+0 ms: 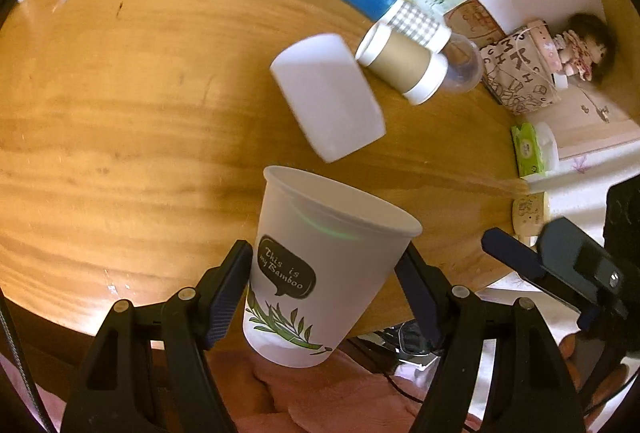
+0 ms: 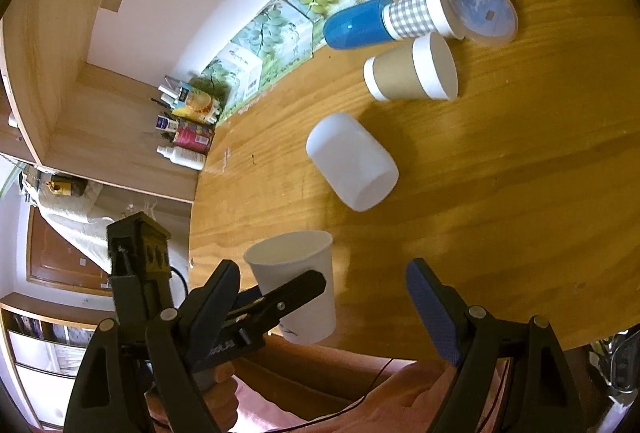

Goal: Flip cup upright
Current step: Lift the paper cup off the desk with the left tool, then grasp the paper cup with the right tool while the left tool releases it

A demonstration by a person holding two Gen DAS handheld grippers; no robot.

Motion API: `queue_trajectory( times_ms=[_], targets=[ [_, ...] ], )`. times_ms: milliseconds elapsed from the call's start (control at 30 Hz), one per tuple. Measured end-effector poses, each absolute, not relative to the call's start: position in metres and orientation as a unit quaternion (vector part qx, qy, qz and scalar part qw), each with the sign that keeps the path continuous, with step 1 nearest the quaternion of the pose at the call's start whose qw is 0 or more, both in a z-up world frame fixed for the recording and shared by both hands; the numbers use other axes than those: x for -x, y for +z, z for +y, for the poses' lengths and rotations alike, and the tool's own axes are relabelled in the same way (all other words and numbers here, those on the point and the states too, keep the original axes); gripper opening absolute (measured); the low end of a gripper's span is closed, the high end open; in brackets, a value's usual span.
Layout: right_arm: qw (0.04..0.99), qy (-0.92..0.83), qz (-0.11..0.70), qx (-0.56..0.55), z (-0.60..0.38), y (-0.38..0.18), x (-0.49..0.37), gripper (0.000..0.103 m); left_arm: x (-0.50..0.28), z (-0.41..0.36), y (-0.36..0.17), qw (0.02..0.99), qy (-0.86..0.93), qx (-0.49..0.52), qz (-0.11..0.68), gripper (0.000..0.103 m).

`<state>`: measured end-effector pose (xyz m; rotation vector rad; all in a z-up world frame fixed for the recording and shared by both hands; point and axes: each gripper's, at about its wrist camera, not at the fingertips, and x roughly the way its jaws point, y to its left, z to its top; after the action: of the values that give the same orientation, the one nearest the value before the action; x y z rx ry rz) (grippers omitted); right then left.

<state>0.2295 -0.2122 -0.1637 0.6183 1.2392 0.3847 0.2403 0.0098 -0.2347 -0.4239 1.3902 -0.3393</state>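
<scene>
Cup (image 1: 320,265) held mouth-up between left gripper (image 1: 324,289) fingers (image 1: 228,293).

Warm, yellowish indoor light falls on the worktop (image 1: 120,93), leaving a pale sheen near its far left edge. Soft shadows pool beside the white cup (image 2: 352,161) lying on it. A faint green glare arc shows inside the paper cup (image 1: 320,261). Both fisheye views bow straight lines hard, with black corners. The far clutter and the doll (image 1: 580,45) look smeared.
</scene>
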Motion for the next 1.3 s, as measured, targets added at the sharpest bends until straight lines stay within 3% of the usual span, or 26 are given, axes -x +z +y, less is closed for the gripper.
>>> queue_trajectory(
  times_ms=[1233,1300],
  targets=[
    [0.722,0.175,0.613,-0.269,-0.202,-0.193,-0.241,0.086,-0.245,0.012,-0.279,0.68,-0.14,0.22,0.686,0.077],
    [0.72,0.175,0.615,-0.268,-0.201,-0.194,-0.242,0.086,-0.245,0.01,-0.278,0.679,-0.149,0.217,0.685,0.081]
  ],
)
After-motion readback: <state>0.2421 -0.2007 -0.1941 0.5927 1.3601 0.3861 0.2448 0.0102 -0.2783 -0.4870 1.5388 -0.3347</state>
